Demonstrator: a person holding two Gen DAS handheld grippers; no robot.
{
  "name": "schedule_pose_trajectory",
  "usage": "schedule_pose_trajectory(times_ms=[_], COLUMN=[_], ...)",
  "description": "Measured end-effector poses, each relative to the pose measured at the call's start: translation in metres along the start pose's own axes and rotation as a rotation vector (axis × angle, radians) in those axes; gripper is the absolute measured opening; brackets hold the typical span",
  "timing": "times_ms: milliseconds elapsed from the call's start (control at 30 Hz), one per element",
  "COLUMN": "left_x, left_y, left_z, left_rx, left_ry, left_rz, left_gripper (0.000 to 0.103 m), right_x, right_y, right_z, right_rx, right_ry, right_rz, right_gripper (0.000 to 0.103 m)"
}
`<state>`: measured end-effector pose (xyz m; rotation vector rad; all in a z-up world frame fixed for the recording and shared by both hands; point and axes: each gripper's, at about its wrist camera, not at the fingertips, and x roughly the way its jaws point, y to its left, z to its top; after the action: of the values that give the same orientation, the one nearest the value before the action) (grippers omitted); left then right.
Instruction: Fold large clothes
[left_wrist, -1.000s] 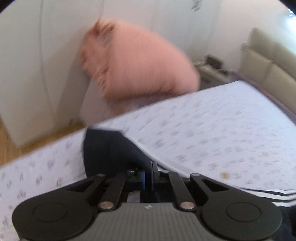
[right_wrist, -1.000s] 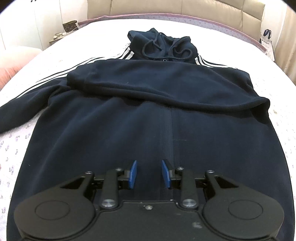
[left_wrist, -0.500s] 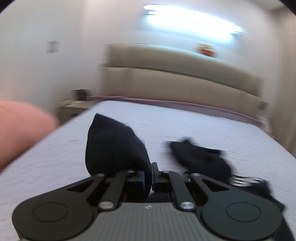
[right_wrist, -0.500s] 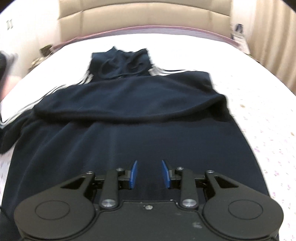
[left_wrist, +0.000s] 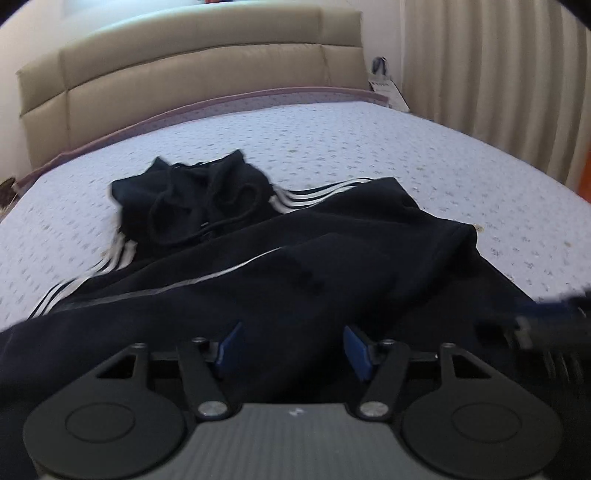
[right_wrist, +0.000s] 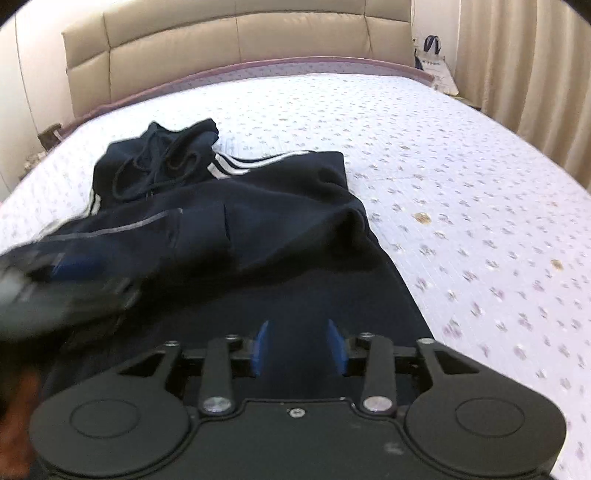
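Observation:
A navy hoodie (left_wrist: 332, 258) with white shoulder stripes lies flat on the bed, its hood (left_wrist: 192, 199) toward the headboard. Both sleeves are folded across the chest (right_wrist: 258, 229). My left gripper (left_wrist: 293, 349) hovers over the hoodie's lower body. Its jaws are opening and the blue pads grip nothing, with only dark cloth beneath the gap. In the right wrist view it is a blur at the left edge (right_wrist: 62, 284). My right gripper (right_wrist: 300, 347) is over the hoodie's lower right part, jaws opening too, with nothing between them.
The bed sheet (right_wrist: 461, 206) is white with small flowers and stretches wide to the right of the hoodie. A beige padded headboard (right_wrist: 236, 40) closes the far side. Curtains (left_wrist: 498, 66) and a paper bag (right_wrist: 432, 62) stand at the back right.
My left gripper swung in from the bed's left side with a dark sleeve end pinched, laid it across the hoodie and opened. My right gripper shifted right and its jaws widened.

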<state>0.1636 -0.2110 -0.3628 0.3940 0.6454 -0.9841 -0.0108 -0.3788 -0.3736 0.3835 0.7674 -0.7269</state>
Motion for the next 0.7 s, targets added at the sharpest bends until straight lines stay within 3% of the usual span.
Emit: schedule_pose_trajectory(times_ms=[133,267,367,433,467,533,567,600,700], left_x=[-0.039,-0.054,-0.051,-0.052,-0.053,-0.052,-0.053,-0.053,-0.054], left_y=[0.050,0.104,0.133,0.146,0.152,0.163,0.166,0.169,0.168], left_z=[-0.008,-0.010,-0.009,-0.011,-0.010,-0.012,-0.012,-0.012,-0.007], left_rx=[-0.183,-0.287,-0.326,-0.352,-0.360,-0.381,-0.391,-0.399,-0.410], left_ry=[-0.012,-0.013,0.005,0.008,0.007,0.014,0.018,0.019,0.009], left_rz=[0.031,0.138,0.214,0.237,0.247,0.267,0.269,0.270,0.280], left_gripper=[0.067,0.067,0.066,0.066,0.066,0.064,0.064,0.064,0.063], right_x=[0.014,0.046,0.077,0.097,0.102,0.107,0.104,0.098,0.074], right_y=[0.006,0.024,0.032,0.032,0.032,0.037,0.042,0.046,0.055], right_z=[0.029,0.069,0.084,0.085,0.083,0.078,0.078,0.079,0.089], right_rx=[0.000,-0.008,-0.006,0.018,0.034,0.021,-0.008,-0.032,-0.078], right_ry=[-0.033,-0.010,0.022,0.092,0.122,0.160,0.143,0.124,0.040], right_rz=[0.134,0.275,0.278,0.302,0.328,0.334,0.319,0.321,0.312], right_gripper=[0.080,0.080,0.080,0.080,0.074,0.037,0.029,0.013,0.011])
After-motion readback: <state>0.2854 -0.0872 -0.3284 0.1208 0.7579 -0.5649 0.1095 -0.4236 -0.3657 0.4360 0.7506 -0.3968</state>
